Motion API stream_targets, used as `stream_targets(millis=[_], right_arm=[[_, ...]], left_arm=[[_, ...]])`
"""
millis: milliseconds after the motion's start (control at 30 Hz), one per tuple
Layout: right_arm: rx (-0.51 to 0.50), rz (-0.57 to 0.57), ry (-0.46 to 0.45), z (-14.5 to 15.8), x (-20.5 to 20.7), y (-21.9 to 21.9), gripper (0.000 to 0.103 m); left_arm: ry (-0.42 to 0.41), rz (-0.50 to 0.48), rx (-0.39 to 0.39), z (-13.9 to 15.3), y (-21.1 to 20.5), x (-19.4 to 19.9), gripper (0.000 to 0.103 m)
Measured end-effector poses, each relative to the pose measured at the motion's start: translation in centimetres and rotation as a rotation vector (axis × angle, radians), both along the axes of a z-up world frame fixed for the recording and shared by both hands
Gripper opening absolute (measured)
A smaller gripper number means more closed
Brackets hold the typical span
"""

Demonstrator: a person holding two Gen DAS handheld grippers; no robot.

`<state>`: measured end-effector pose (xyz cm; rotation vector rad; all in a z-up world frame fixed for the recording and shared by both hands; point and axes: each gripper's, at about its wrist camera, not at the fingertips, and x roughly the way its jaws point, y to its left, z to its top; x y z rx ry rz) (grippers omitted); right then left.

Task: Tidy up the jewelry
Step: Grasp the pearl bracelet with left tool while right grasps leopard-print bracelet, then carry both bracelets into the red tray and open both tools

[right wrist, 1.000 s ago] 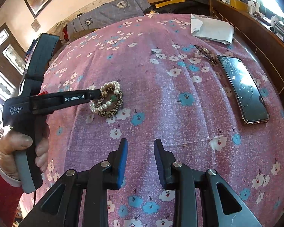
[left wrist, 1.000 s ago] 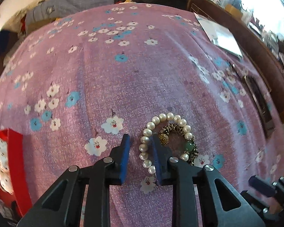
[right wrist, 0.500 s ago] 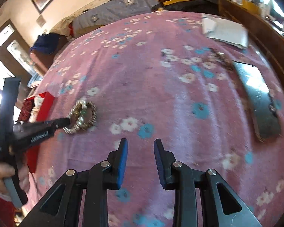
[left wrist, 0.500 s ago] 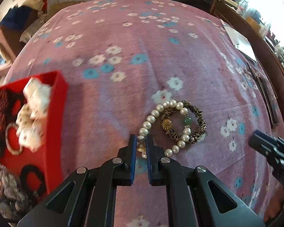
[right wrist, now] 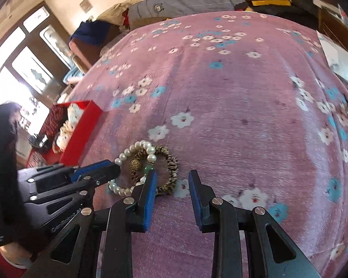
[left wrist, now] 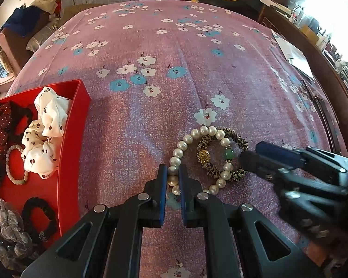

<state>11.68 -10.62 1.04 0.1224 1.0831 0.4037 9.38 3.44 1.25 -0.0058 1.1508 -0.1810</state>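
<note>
A white pearl bracelet lies on the pink flowered cloth. My left gripper is shut on its near-left pearls. A leopard-print band with a gold bead and a green bead lies tangled through the pearl ring. In the right wrist view my right gripper stands open at that band's near edge, and a bit of the band lies between its fingers without being pressed. The pearl bracelet and my left gripper show to the left there. My right gripper enters the left wrist view from the right.
A red tray stands left of the bracelets, holding scrunchies and a bead bracelet. A dark phone and a white paper lie near the cloth's right edge. Clutter and a couch sit beyond the far edge.
My left gripper shut on the pearl bracelet and dragged both pieces left toward the red tray. My right gripper swept left across the cloth up to the leopard band, still open.
</note>
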Motion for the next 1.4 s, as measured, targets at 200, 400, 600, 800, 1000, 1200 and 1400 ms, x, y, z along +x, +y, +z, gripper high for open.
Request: stream_targets(millis=[200, 400, 600, 800, 1000, 1200, 1400], right_arm=[[-0.089, -0.005, -0.046, -0.4, 0.2, 1.5, 0.008], [-0.038, -0.064, -0.037, 1.1, -1.0, -0.5, 0.006], [-0.007, -0.112, -0.098, 4.4, -4.2, -2.8, 0.006], [0.004, -0.138, -0.146, 7.2, -7.0, -3.7, 0.006], [-0.019, -0.13, -0.175, 8.9, -9.6, -2.8, 0.006], [-0.025, -0.106, -0.217, 11.1, -12.1, -1.3, 0.006], [-0.018, -0.086, -0.248, 12.8, -13.7, 0.6, 0.006]], left_arm=[[-0.017, -0.009, 0.023, 0.0, -0.3, -0.1, 0.009], [-0.052, -0.018, -0.035, 2.0, 0.0, -1.0, 0.009], [-0.094, -0.03, -0.097, 5.8, 0.6, -2.9, 0.009], [-0.124, -0.023, -0.113, 8.8, 1.1, -5.5, 0.009], [-0.165, -0.013, -0.111, 11.5, 2.0, -8.6, 0.009], [-0.23, -0.001, -0.091, 14.3, 3.4, -11.6, 0.009], [-0.266, 0.03, -0.093, 16.3, 5.9, -14.0, 0.009]])
